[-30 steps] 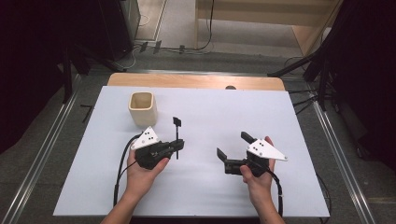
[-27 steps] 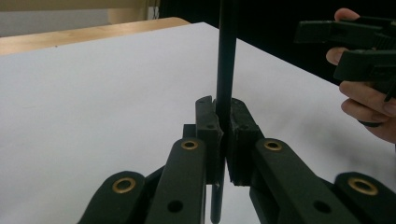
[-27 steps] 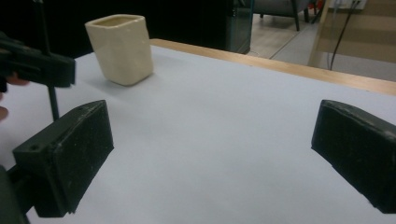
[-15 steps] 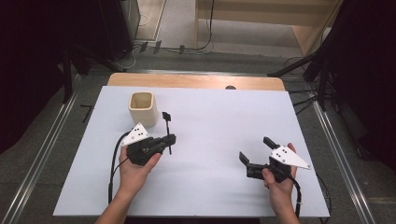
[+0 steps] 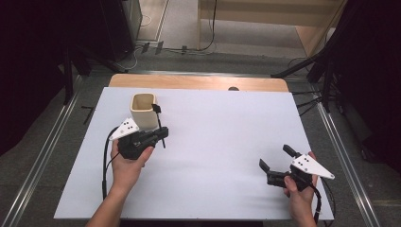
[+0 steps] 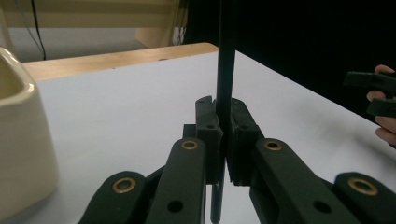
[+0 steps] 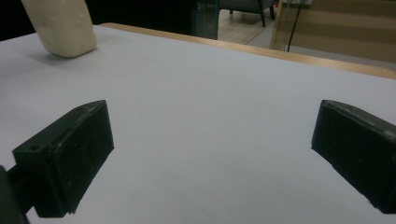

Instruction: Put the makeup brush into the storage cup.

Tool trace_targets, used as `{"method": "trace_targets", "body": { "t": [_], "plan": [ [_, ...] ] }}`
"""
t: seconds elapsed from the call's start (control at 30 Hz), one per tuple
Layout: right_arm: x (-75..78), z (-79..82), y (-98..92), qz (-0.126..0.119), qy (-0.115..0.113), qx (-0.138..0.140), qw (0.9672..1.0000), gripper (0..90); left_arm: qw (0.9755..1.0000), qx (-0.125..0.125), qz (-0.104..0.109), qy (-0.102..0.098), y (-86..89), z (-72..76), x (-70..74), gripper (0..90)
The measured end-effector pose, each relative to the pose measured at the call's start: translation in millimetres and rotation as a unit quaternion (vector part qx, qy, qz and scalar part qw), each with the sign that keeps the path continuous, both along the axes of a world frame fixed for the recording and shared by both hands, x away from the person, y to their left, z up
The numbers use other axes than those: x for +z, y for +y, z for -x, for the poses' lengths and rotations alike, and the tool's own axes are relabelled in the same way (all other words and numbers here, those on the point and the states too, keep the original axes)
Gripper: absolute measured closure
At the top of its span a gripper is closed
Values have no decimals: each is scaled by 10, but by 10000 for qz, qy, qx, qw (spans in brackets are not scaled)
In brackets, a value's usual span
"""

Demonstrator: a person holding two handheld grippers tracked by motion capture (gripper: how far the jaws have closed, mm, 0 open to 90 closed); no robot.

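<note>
— Grippers at a white table (image 5: 213,142), seen from above: what does the left gripper (image 5: 163,134) have?

— A thin black rod (image 5: 160,124) with a small black head at its far end. Its jaws are pressed together on the shaft; in the left gripper view the rod (image 6: 226,70) stands upright between the two pads (image 6: 208,135), its lower end poking out below them.

— And where is the rod relative to the cup?

— The cream cup (image 5: 143,111) stands upright toward the far left of the table, just ahead of the left hand (image 5: 126,163). The rod's head sits just beside the cup's right rim — whether it touches cannot be told from above. In the left gripper view the cup (image 6: 23,140) rises at the left edge, apart from the jaws.

— The right gripper (image 5: 276,163)?

— Held by the right hand (image 5: 300,191) near the table's near-right corner, well apart from cup and rod. Its jaws are spread wide with nothing between them; the right gripper view shows bare white tabletop between the two pads (image 7: 74,154), and the cup (image 7: 60,25) far off at the top left.

— Anything else on the table?

— A strip of bare wood (image 5: 198,82) runs along the table's far edge.
</note>
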State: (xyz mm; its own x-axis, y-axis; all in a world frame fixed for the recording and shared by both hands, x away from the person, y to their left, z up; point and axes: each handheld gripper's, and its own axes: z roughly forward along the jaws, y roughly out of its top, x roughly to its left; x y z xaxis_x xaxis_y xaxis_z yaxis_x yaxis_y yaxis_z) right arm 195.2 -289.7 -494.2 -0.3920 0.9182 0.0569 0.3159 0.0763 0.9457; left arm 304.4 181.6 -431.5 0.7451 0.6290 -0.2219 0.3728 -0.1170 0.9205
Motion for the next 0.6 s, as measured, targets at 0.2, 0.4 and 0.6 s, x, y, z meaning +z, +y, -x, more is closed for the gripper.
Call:
{"method": "trace_targets", "body": {
  "t": [0.2,0.4,0.6],
  "plan": [
    [-21,35,-154,-150,18,-178,9997,0,9998,98,92,-118,58,-97,152,865],
    [-9,49,-173,-257,-5,-205,9995,0,9995,226,147,-185,125,-194,272,865],
    [-36,34,-115,-193,35,-117,9997,0,9989,374,148,-252,193,-280,366,865]
  ]
}}
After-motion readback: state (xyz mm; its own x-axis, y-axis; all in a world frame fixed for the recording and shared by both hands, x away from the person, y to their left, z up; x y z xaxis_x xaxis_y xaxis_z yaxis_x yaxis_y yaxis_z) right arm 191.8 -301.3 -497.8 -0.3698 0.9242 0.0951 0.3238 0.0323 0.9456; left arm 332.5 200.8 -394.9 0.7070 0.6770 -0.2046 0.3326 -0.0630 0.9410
